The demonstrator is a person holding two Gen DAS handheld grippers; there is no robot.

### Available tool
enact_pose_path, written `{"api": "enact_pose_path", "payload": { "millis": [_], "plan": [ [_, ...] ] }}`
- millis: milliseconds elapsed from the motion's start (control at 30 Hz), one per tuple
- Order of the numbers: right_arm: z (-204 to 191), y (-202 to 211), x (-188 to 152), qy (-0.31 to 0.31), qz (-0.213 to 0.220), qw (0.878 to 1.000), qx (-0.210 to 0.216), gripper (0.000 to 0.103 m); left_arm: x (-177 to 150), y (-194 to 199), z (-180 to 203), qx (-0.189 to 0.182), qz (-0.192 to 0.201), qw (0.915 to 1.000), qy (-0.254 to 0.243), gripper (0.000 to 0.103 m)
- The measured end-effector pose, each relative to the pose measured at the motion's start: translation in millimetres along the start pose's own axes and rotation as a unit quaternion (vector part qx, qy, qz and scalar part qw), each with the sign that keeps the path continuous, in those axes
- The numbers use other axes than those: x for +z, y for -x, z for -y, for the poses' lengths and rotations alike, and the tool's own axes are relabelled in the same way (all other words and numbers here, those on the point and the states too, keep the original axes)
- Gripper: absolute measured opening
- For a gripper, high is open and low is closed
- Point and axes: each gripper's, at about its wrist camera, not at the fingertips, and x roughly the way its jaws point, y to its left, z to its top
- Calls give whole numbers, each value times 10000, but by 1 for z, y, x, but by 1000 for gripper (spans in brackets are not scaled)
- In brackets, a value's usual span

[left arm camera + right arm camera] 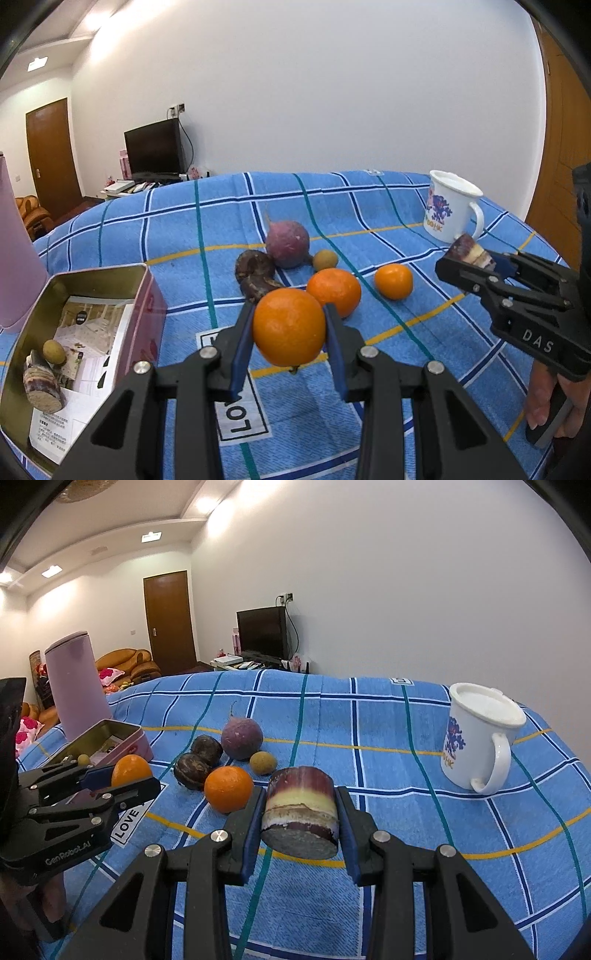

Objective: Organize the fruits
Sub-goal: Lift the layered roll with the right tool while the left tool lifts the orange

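My left gripper [289, 326] is shut on an orange [289, 326] and holds it above the blue checked cloth, right of the pink tin [88, 286]. The tin holds a sugarcane piece [40, 384] and a small longan [54, 352]. My right gripper [300, 814] is shut on a purple sugarcane piece [300, 814]; it also shows in the left wrist view [469, 251]. On the cloth lie two oranges [334, 291] [393, 281], a purple round fruit [287, 243], two dark brown fruits [255, 266] and a longan [325, 259].
A white mug [448, 206] stands at the far right of the cloth. A tall pink cylinder [75, 686] stands behind the tin at the left. The cloth-covered table [406, 867] ends at the back before a white wall.
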Motion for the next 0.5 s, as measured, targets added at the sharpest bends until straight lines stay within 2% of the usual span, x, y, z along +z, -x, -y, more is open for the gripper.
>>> {"api": "enact_pose_path", "payload": {
  "millis": [500],
  "plan": [
    [-3,8,-1,93,229,9997,10,39,-1,7,1,112,201,9997,-20,38]
  ]
}}
